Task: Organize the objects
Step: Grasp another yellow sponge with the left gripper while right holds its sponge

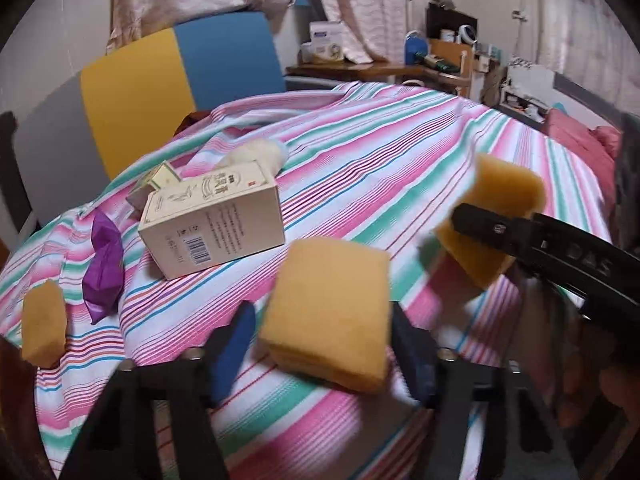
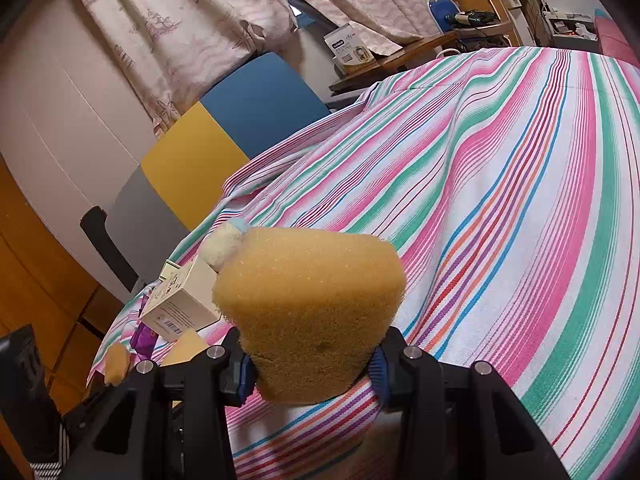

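In the left wrist view a yellow sponge (image 1: pixel 330 312) lies on the striped cloth between the blue pads of my left gripper (image 1: pixel 324 350), whose jaws stand open with gaps on both sides. My right gripper (image 2: pixel 312 368) is shut on a second yellow sponge (image 2: pixel 310 308), squeezed at its base and held above the cloth. That sponge (image 1: pixel 500 216) and a right finger (image 1: pixel 520 228) show at the right of the left wrist view. A third sponge (image 1: pixel 43 324) lies at the far left.
A cream carton (image 1: pixel 216 224) lies on its side beyond the left gripper, with a purple wrapper (image 1: pixel 103 266) beside it and a pale plush toy (image 1: pixel 256 156) behind. A blue-yellow-grey panel (image 1: pixel 160 80) stands at the cloth's far edge. A cluttered desk (image 1: pixel 360 66) is behind.
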A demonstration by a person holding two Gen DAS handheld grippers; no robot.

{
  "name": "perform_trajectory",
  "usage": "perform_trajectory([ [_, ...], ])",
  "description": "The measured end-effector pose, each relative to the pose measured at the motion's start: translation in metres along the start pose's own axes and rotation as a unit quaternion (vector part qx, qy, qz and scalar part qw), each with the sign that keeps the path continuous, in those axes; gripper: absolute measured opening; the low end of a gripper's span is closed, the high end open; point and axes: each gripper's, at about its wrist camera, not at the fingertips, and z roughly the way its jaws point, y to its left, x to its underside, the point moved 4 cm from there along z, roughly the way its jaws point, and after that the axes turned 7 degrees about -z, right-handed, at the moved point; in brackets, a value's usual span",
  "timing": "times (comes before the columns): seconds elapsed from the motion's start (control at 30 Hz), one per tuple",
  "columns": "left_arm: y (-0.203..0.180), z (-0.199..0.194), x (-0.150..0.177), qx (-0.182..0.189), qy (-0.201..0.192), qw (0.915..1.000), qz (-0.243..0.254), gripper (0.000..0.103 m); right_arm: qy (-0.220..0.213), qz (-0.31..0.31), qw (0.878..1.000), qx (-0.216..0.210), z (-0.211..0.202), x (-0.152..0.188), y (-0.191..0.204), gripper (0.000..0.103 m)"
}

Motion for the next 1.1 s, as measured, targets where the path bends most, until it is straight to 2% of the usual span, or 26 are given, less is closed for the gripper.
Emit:
perform_trajectory([
  [0.13, 0.006, -0.005, 0.006, -0.025, -0.015, 0.9995, -0.007, 0.056, 0.001, -0.005, 1.0, 0.007, 0.001, -0.001, 0.001, 0.043],
  [0.27, 0.03, -0.015, 0.012, -0.046, -0.026, 0.9966, -0.063, 0.055, 0.001, -0.011, 1.0, 0.014, 0.0, -0.001, 0.001, 0.044],
  [0.4, 0.06, -0.031, 0.024, -0.066, -0.047, 0.9868, -0.14, 0.055, 0.002, -0.022, 0.999, 0.026, -0.002, 0.0, 0.004, 0.044],
  [0.53, 0.073, -0.045, 0.036, -0.074, -0.065, 0.9792, -0.177, 0.055, 0.004, -0.039, 0.998, 0.039, -0.003, 0.001, 0.009, 0.044],
  [0.77, 0.075, -0.074, 0.049, -0.09, -0.102, 0.9737, -0.183, 0.055, 0.004, -0.077, 0.995, 0.065, -0.003, 0.002, 0.019, 0.044],
  [0.97, 0.07, -0.092, 0.072, -0.109, -0.098, 0.974, -0.172, 0.055, 0.004, -0.126, 0.989, 0.081, -0.003, 0.004, 0.035, 0.044],
  [1.1, 0.071, -0.111, 0.083, -0.097, -0.105, 0.9739, -0.176, 0.055, 0.005, -0.152, 0.985, 0.086, -0.003, 0.007, 0.044, 0.044],
])
